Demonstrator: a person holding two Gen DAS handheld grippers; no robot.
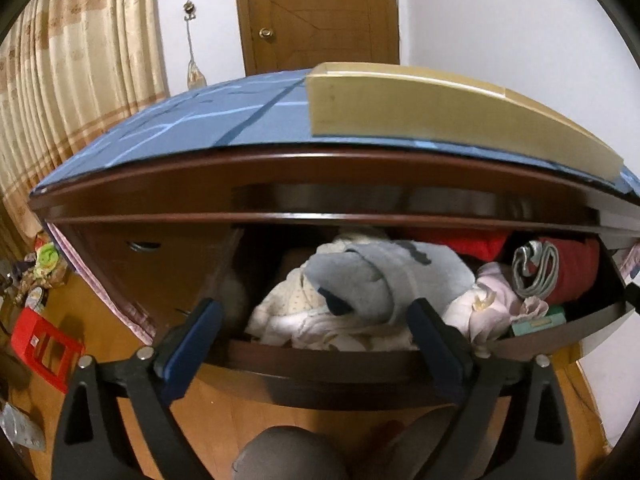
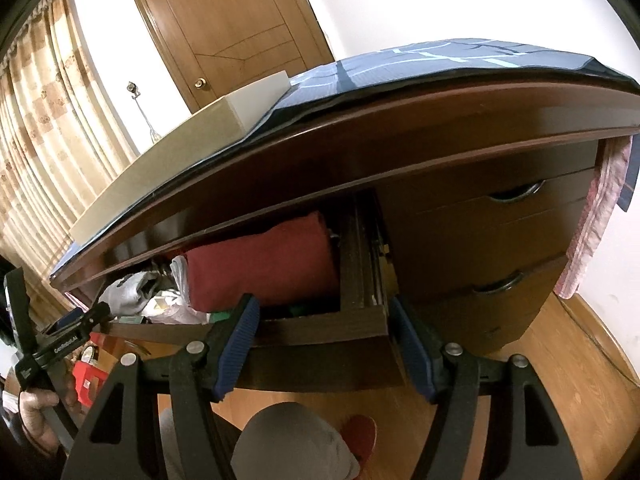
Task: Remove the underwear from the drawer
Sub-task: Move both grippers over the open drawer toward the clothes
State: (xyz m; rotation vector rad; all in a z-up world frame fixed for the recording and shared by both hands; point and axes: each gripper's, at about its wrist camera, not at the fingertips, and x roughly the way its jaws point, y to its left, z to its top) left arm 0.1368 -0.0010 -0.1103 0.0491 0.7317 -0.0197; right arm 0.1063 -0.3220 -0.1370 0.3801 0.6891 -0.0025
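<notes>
Presently, as found:
Drawer: dark brown wooden drawer (image 1: 320, 360) pulled out.
Underwear: soft grey-white fabric bundle (image 1: 360, 292) inside; light, limp; pinch top fold.
Left gripper (image 1: 316, 324): jaws apart, empty.
Right gripper (image 2: 324, 344): jaws apart, astride drawer corner.

Dark brown wooden dresser (image 1: 168, 264) with top drawer (image 1: 320, 364) pulled open, stuffed with clothes. In it: grey-blue garment (image 1: 384, 276) on top of a white dotted one (image 1: 288, 300), pale pink cloth (image 1: 484, 304) just beside, grey-and-white striped piece (image 1: 534, 268) against a dark red folded garment (image 2: 264, 268), brighter red cloth (image 1: 456, 242) at back, teal box (image 1: 540, 322) at front right corner. Dresser top covered by blue patterned cloth (image 1: 192, 124); a cream flat box (image 1: 420, 108) lies on it. Closed drawers with curved metal handles (image 2: 516, 196) beside the open one. Wooden floor (image 2: 560, 380) below, red plastic stool (image 1: 44, 348) standing on it.
</notes>
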